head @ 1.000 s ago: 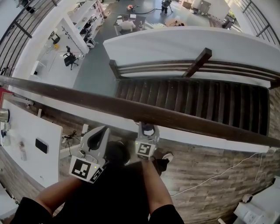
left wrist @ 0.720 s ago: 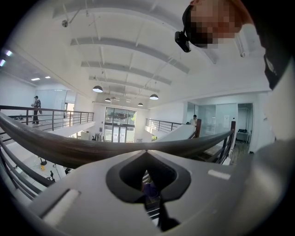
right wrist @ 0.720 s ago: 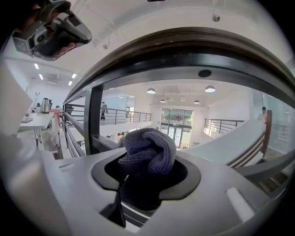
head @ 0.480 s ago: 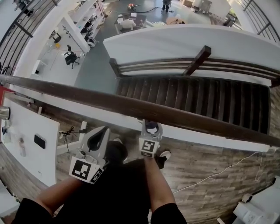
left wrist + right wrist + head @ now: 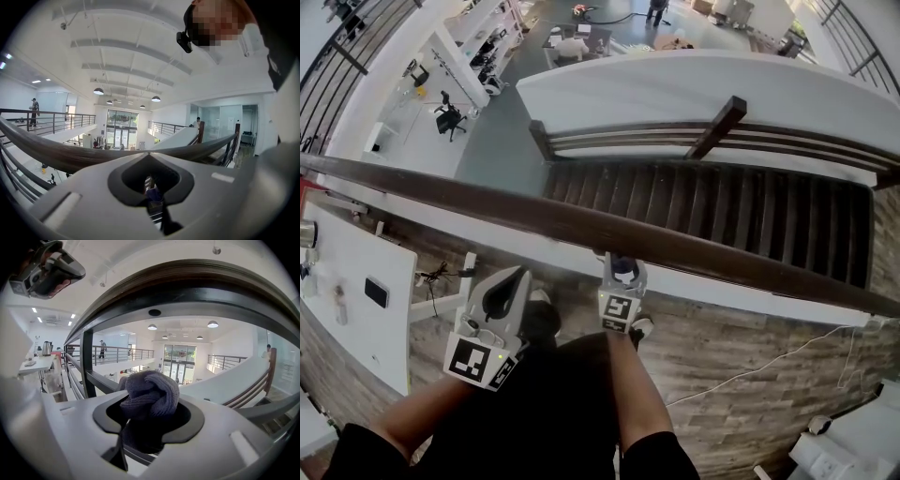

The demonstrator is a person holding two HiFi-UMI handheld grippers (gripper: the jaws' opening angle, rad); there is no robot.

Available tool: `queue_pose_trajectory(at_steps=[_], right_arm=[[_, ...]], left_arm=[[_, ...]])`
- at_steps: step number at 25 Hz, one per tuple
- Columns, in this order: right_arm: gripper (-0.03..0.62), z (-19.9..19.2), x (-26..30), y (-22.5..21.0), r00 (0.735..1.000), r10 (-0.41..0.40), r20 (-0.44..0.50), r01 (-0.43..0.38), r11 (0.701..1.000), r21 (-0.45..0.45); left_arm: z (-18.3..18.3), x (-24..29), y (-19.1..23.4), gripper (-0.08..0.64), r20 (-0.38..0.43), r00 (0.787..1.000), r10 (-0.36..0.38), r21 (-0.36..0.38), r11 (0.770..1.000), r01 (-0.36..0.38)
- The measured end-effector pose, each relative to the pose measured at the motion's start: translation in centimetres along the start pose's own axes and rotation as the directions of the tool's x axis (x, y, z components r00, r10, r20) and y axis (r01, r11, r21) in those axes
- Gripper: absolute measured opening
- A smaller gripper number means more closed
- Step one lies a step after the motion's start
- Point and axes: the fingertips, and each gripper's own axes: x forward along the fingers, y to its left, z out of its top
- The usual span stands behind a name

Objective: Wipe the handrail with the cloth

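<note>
A stairwell (image 5: 722,220) with dark treads is seen below the walkway, and the hall floor lies far beneath it. The handrail (image 5: 581,225), a long dark wooden bar on black metal rails, runs across the head view from upper left to lower right. It is rigid and fixed, so firm wiping pressure can be expected to be borne without give.

The left gripper (image 5: 512,281) is held near the rail on the walkway side, well apart from the wood. Its jaws are brought together and nothing is clamped between them. A small purple patch is seen through the opening behind the tips, and it cannot be told what this is.

The right gripper (image 5: 620,274) is positioned just beneath the handrail, tips raised toward it. Its jaws are closed on the cloth (image 5: 150,397), a bunched grey-purple knitted piece that bulges above the tips. In the right gripper view the rail arches overhead, and a gap appears to remain between cloth and wood, so wiping is judged not yet begun.

The cloth is judged soft, light and easily compressed. It is best gripped at its folded middle, as it is now, so that a padded bulge is presented to the rail. A loose grip is likely to allow the cloth to be dragged out by friction along the wood
</note>
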Motion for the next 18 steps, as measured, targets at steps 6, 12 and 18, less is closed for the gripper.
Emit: queue_pose_trajectory(at_steps=[6, 12, 18], right_arm=[[0.192, -0.5, -0.2, -1.6, 0.999, 0.036, -0.013, -0.037, 0.999, -0.033], [0.192, -1.1, -0.7, -3.0, 0.999, 0.05, -0.02, -0.051, 0.998, -0.049], [0.19, -1.3, -1.3, -4.8, 0.999, 0.04, -0.019, -0.041, 0.999, -0.027]], left_arm=[[0.2, 0.6, -2.2, 0.0, 0.014, 1.0, 0.01, -0.007, 1.0, -0.01], [0.1, 0.6, -2.9, 0.0, 0.01, 0.999, 0.041, -0.04, 0.998, -0.041], [0.0, 0.6, -4.3, 0.0, 0.002, 0.999, 0.045, -0.045, 0.998, -0.045]])
